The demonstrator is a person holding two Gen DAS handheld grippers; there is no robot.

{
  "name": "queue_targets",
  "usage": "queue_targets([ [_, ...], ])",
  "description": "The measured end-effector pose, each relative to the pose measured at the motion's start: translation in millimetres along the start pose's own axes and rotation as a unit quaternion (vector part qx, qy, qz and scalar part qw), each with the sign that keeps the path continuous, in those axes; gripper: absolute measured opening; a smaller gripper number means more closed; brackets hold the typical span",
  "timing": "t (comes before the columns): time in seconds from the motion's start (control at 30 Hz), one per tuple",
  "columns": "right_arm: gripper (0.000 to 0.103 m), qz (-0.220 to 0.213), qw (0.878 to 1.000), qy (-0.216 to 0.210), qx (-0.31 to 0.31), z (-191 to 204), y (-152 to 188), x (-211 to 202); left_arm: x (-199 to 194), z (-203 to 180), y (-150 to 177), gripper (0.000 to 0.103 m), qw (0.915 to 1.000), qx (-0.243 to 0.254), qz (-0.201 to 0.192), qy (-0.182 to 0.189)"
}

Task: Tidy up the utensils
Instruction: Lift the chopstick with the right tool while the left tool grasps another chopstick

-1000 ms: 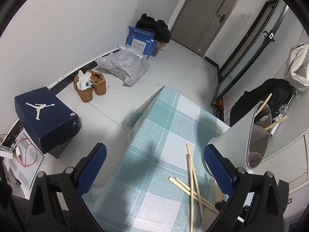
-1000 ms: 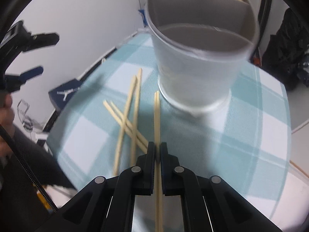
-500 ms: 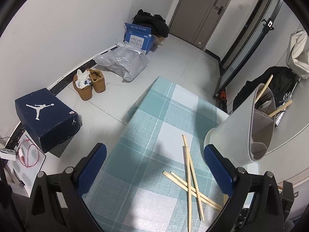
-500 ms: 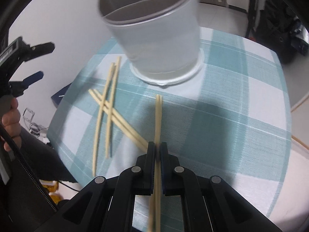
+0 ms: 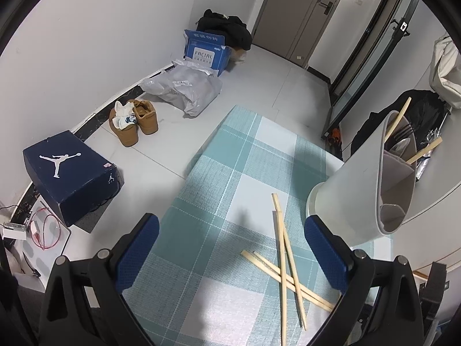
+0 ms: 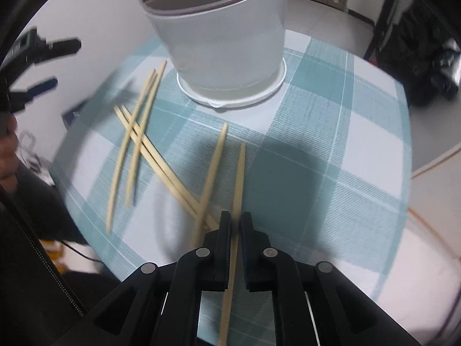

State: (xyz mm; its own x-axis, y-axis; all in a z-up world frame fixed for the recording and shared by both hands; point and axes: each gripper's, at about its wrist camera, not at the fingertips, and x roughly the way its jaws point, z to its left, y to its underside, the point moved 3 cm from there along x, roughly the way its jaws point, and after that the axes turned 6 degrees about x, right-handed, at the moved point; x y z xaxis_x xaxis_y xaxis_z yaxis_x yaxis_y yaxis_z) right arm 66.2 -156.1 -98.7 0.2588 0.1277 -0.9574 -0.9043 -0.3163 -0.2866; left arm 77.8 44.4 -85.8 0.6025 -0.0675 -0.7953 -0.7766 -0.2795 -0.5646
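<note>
Checked tablecloth (image 6: 360, 144) — one holder (image 6: 224, 37), six chopsticks (image 6: 144, 144) — right gripper (image 6: 235, 225) jaws just parting round one, left gripper (image 5: 232, 220) wide, empty.

Holder (image 6: 219, 37) top cut off; chopstick (image 6: 233, 230) end hidden under right claw (image 6: 235, 229).

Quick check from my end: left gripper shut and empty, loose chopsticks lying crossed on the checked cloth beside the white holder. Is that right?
Not quite. The left gripper is open, not shut: the left wrist view shows its blue pads wide apart with nothing between them. The rest stands: it is empty, and loose chopsticks lie crossed on the checked cloth beside the white holder.
</note>
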Motion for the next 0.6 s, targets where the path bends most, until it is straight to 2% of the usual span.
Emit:
queue_targets([
  [0.07,0.010,0.005,1.000,-0.001,-0.015,1.9,-2.6,0.8,1.4,0.6,0.3,0.099,1.0000,0.000,0.002,-0.001],
  [0.13,0.017,0.007,1.000,0.004,-0.023,0.1,-5.7,3.1,2.5,1.7,0.5,0.099,1.0000,0.001,0.001,-0.003],
  [0.37,0.018,-0.008,0.999,0.008,-0.032,-0.4,-33.9,11.5,6.1,8.7,1.1,0.099,0.9998,0.005,-0.003,-0.020],
  [0.47,0.005,-0.021,0.999,-0.004,-0.027,1.1,-43.0,15.2,15.2,5.6,2.6,0.099,0.9991,0.028,0.024,-0.021],
  [0.6,0.004,-0.029,0.999,-0.034,-0.001,-7.2,-45.3,13.7,24.0,-4.7,7.9,0.099,0.9967,0.062,0.052,-0.009],
])
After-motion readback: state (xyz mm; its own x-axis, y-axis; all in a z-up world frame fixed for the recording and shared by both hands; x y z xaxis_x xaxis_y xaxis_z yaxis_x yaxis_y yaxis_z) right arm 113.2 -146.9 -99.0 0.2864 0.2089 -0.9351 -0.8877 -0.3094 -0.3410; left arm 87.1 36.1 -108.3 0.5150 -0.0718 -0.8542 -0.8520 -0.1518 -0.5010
